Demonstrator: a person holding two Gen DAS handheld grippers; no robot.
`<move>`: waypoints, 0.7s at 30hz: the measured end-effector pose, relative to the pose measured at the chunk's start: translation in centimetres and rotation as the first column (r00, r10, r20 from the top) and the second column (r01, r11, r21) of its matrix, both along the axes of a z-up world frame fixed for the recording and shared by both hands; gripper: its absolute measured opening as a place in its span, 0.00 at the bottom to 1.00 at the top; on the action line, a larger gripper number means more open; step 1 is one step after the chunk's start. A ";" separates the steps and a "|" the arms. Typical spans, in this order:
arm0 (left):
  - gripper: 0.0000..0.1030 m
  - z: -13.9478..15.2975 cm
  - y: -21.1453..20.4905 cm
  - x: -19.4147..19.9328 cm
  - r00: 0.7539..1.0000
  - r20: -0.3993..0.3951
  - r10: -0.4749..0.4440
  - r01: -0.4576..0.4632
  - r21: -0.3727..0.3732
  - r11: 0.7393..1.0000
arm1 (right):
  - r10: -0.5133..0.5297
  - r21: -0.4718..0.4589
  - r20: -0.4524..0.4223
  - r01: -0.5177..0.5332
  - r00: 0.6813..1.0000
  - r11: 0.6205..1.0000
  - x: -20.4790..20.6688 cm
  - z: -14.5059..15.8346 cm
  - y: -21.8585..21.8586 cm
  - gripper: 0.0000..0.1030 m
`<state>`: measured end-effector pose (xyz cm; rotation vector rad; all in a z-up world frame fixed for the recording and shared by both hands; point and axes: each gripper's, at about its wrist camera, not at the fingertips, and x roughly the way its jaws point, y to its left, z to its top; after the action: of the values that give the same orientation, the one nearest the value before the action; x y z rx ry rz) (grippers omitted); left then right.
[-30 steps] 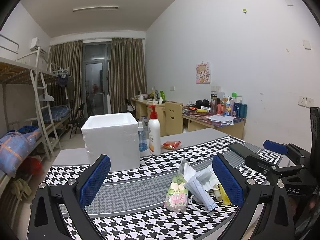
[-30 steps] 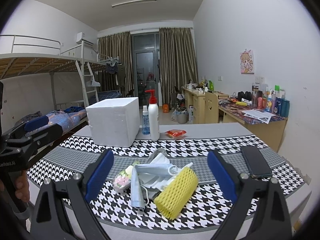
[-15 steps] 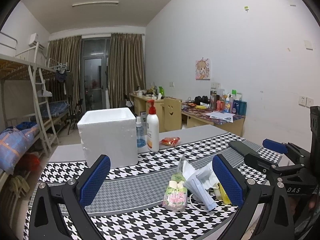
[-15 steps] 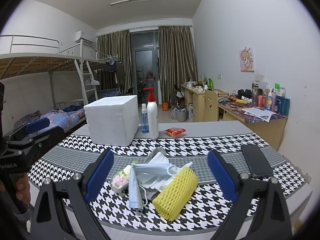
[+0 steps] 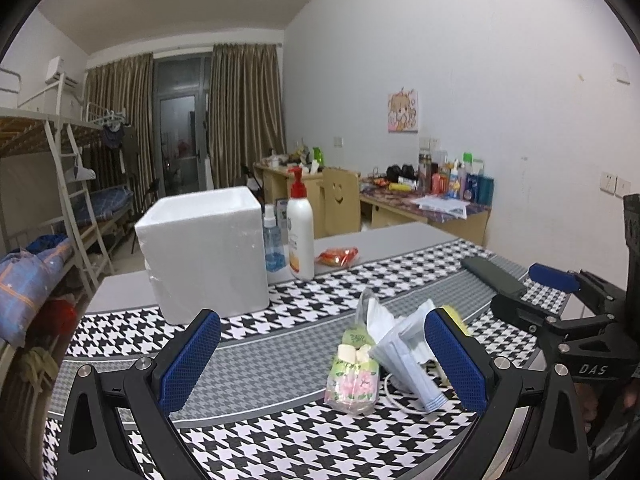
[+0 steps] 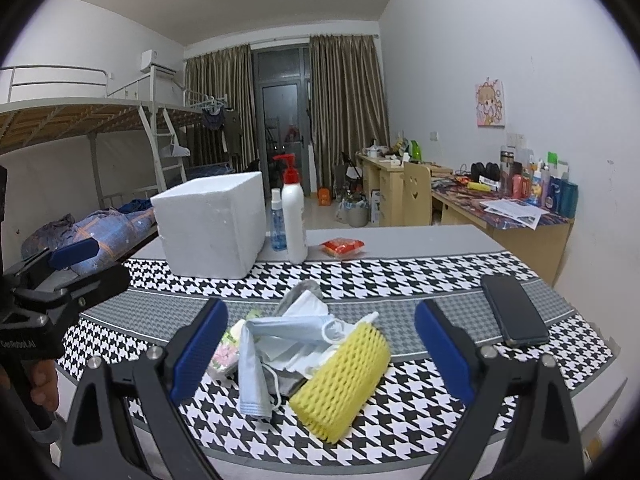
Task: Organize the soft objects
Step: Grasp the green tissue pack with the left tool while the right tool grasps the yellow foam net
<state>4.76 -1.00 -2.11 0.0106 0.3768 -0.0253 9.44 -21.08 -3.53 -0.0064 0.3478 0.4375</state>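
Observation:
A pile of soft things lies on the houndstooth tablecloth: a yellow foam net sleeve, pale blue face masks, and a clear marshmallow bag. A white foam box stands behind. My left gripper is open, just short of the marshmallow bag. My right gripper is open, with the pile between its fingers' line, held above the table.
A white pump bottle, a small blue spray bottle and a red snack packet stand beside the box. A black phone lies at the right. Bunk beds stand left, cluttered desks right.
Both grippers have drifted slightly; the left view has turned a little left, so the box and pile sit further right. Nothing was grasped and both stay open.

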 end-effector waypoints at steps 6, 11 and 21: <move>0.99 -1.0 0.1 1.3 0.999 -0.053 -0.006 0.007 0.019 1.000 | -0.015 -0.010 -0.036 0.015 0.999 1.000 0.9 -0.8 -0.2 0.94; 0.99 -1.7 -0.3 2.3 0.996 -0.092 -0.020 0.023 0.031 0.999 | -0.027 -0.014 -0.060 0.026 0.998 1.000 1.5 -1.2 -0.3 0.94; 0.99 -3.3 -0.2 4.1 0.985 -0.168 -0.022 0.028 0.034 0.999 | -0.047 -0.034 -0.126 0.043 0.991 0.998 2.9 -2.5 -0.5 0.94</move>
<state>8.86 -1.21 -5.43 0.0497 0.5457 -0.0442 12.35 -21.55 -6.03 -0.0011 0.4788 0.3886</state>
